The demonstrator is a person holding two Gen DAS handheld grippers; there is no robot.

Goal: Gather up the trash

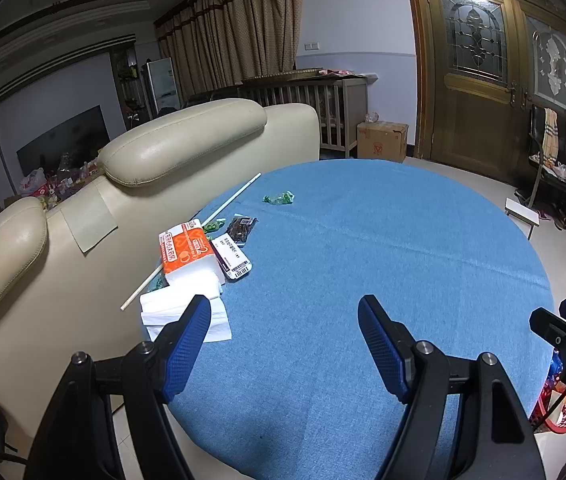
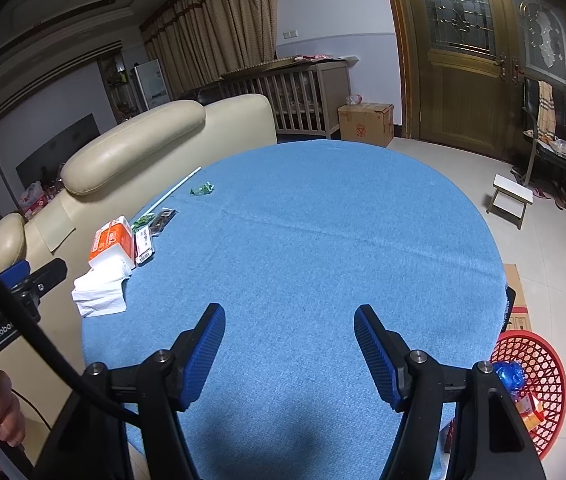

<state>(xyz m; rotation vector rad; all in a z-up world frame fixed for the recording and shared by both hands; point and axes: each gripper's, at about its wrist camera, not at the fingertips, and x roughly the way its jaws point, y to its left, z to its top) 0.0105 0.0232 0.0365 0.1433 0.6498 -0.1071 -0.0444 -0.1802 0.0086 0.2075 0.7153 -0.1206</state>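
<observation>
Trash lies along the left side of the round blue table [image 1: 383, 264]: a green wrapper [image 1: 279, 198], a dark snack packet [image 1: 242, 227], a white labelled packet [image 1: 232, 259], an orange tissue pack [image 1: 187, 250], loose white tissues [image 1: 187, 312] and a long white stick [image 1: 195, 236]. The same pile shows in the right wrist view, with the tissue pack [image 2: 112, 240] and green wrapper [image 2: 202, 189]. My left gripper [image 1: 285, 338] is open and empty, just right of the tissues. My right gripper [image 2: 289, 348] is open and empty over the bare near part of the table [image 2: 323, 240].
A red mesh basket [image 2: 539, 364] with some trash stands on the floor at the table's right. A cream sofa [image 1: 83, 208] backs against the table's left edge. A small white stool [image 2: 511, 196], a cardboard box [image 2: 365, 122] and chairs stand farther off.
</observation>
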